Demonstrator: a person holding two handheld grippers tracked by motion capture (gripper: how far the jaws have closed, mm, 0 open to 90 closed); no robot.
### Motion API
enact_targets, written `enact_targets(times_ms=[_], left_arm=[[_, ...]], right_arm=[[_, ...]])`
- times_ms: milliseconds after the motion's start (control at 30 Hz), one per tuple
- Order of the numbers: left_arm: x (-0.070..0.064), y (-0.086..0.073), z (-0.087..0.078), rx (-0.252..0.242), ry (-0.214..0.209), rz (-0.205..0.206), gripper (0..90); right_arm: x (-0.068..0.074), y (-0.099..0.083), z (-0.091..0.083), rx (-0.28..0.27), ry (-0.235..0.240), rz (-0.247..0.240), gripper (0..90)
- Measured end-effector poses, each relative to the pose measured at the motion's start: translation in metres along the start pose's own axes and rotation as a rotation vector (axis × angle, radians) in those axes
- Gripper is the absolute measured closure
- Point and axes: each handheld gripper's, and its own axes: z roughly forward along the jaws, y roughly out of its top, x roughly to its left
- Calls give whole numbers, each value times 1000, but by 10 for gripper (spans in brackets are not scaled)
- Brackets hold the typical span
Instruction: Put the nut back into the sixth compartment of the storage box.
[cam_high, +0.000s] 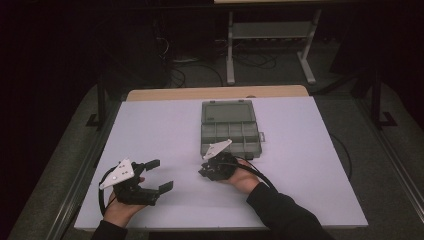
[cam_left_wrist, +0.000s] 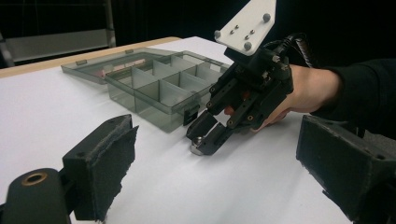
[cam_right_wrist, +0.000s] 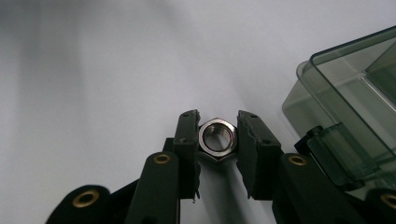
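Steel hex nut (cam_right_wrist: 217, 136) sits between the right gripper (cam_right_wrist: 217, 140) jaws, threaded bore facing the camera that rides on it. Both pads touch its flats, jaws closed down to the nut's width. Its lower edge is hidden behind the jaw tips; whether it rests on the white table (cam_right_wrist: 93, 70) or hangs just above can't be told there. In the left gripper view the nut (cam_left_wrist: 198, 146) is a small silvery bit at the tip of the right gripper (cam_left_wrist: 205, 140), right at the table surface (cam_left_wrist: 224, 186); most of it is covered by the jaws. In the high view the nut is too small and too dark to make out, the right gripper (cam_high: 212, 169) being a black lump under its grey plate.

Just beside the right jaws, on their right: the smoky clear organizer box (cam_right_wrist: 355, 107), cut off by the frame edge, black latch nearest. The box lies open, lid (cam_high: 227, 111) flat beyond the divided tray (cam_high: 230, 137). Compartment contents are hard to read through the tinted plastic; they look bare.

Left gripper (cam_high: 152, 180) is well apart from the nut, jaws spread wide, nothing between them. Its view looks across at the right hand (cam_left_wrist: 308, 88), which blocks the box's far corner.
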Motion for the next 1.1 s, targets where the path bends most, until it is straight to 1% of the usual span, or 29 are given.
enact_targets(times_ms=[200,267,300,367,400,433,567,600,633,733,800,833,867,967,1000,1033,1067,1100], left_arm=[[0,0,0,0,0,1,108],[1,0,0,-2,-1,5,108],[0,0,0,-2,0,1,108],[0,0,0,-2,-2,0,108],[0,0,0,-2,-2,0,108],[0,0,0,-1,-1,0,108],[0,0,0,-1,-2,-2,108],[0,0,1,-2,-2,-2,108],[0,0,1,-2,-2,-2,108],[0,0,1,-3,-1,-2,108],[0,0,1,-5,-2,-2,108],[0,0,1,-5,-2,-2,108],[0,0,1,-6,-2,-3,108],[0,0,1,-5,-2,-2,108],[1,0,1,-3,-2,0,108],[1,0,1,-3,-2,0,108],[1,0,1,-5,-2,-1,108],[1,0,1,-5,-2,-1,108]], right_arm=[[0,0,-1,-3,8,1,696],[-1,1,-2,-8,7,-15,697],[0,1,-3,-9,10,1,697],[0,2,-4,-12,16,5,697],[-1,3,-7,-27,16,-11,697],[-1,3,-7,-27,16,-11,697],[-2,7,-17,-51,18,-5,697],[-3,8,-19,-59,16,7,697],[-3,8,-19,-59,16,7,697],[-7,10,-27,-80,12,24,697],[-12,12,-36,-108,3,42,697],[-12,12,-36,-108,3,42,697],[-15,13,-42,-130,3,64,697],[-19,13,-46,-140,-8,68,697],[-24,13,-51,-157,-20,70,697],[-25,13,-53,-160,-25,80,697],[-28,13,-56,-167,-30,78,697],[-28,13,-56,-167,-30,78,697]])
